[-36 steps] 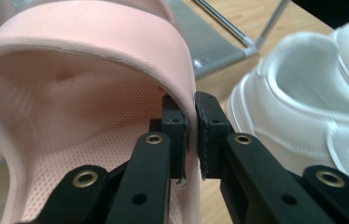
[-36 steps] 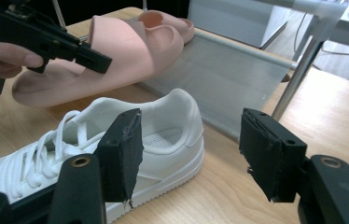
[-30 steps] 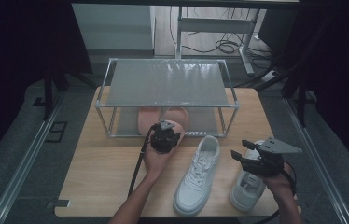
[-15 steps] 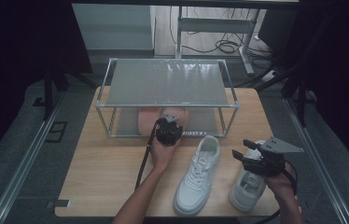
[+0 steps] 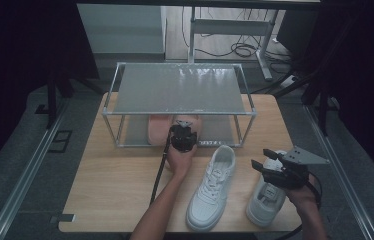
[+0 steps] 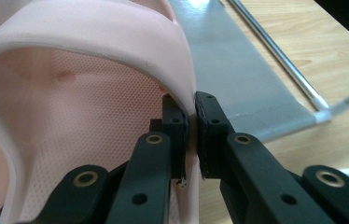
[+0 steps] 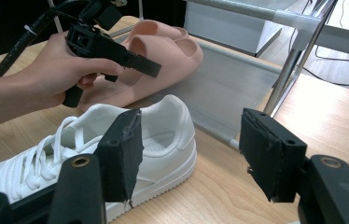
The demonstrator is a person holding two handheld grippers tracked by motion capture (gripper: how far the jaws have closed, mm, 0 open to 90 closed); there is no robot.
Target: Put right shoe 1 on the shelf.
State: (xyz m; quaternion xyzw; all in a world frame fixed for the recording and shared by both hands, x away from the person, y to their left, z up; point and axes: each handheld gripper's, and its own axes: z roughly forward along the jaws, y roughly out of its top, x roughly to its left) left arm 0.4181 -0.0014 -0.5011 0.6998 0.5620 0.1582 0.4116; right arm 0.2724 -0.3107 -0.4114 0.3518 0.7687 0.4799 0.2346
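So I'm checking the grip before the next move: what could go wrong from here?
The left hand-held gripper pinches only the thin rim of the pink slipper, so it might slip out or fold. The slipper sits on the lower shelf of the rack, whose frame could catch it. The white sneaker lies close by and could get nudged.

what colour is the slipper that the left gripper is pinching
Pale pink. The slipper shows best in the left gripper view, where the left gripper clamps its rim.

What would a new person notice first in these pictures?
Probably the left gripper, shut on the rim of a pink slipper on the lower shelf of the metal rack. Next, two white sneakers lie on the table's near right side, with the open right gripper above the outer one.
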